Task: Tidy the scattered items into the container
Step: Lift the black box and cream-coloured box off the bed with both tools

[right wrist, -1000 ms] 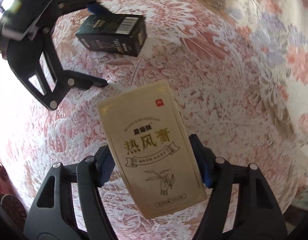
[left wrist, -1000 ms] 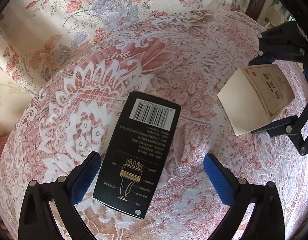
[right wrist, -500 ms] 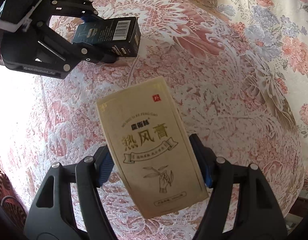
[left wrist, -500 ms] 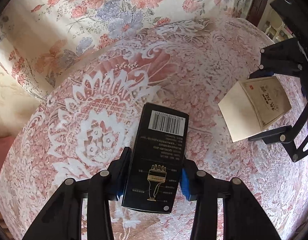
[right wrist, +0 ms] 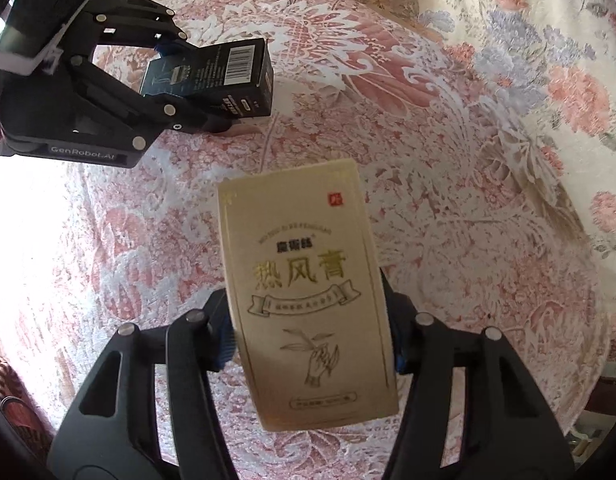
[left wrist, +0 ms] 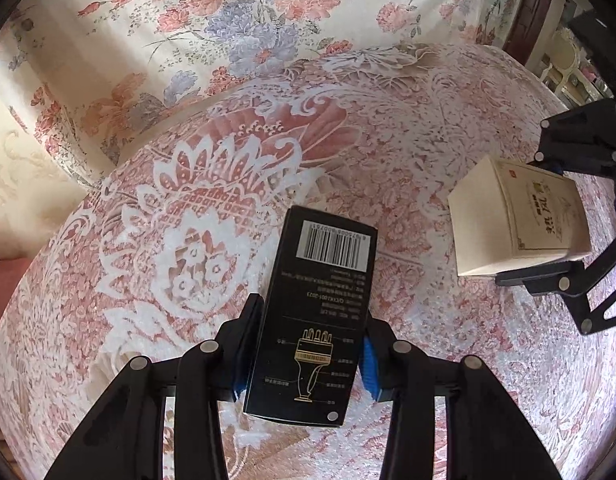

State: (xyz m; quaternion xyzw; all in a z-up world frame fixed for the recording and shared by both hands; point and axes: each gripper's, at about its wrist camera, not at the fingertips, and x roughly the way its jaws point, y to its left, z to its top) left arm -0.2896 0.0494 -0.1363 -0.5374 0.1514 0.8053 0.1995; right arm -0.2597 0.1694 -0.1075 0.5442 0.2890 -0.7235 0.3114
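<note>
The left gripper (left wrist: 308, 354) is clenched on the black box (left wrist: 319, 312), its 2 blue-padded fingers (left wrist: 369, 364) pressing the long side walls near the lower half, so the barcode end juts forward past the tips. Gripping across the narrow width looks like the sensible choice: the pads span it easily and the printed face stays up toward the camera. From the right wrist view the black box (right wrist: 224, 76) appears raised at its barcode end, though whether its back edge touches the patterned red-and-white cloth (left wrist: 236, 208) I cannot tell. Farther right, the right gripper (right wrist: 309, 340) is clamped on the cream box (right wrist: 308, 292) the same way, fingers on the 2 long edges, with the gold-lettered face up and the far end tilted up clear of the cloth. The left wrist view shows that cream box (left wrist: 519, 220) held well apart from the black one, which keeps the 2 loads from knocking together. Beyond the cloth lies a floral fabric (left wrist: 212, 24). No container shows in either view, so where these 2 items are headed cannot be read here; both are in hand, neither is stowed.
</note>
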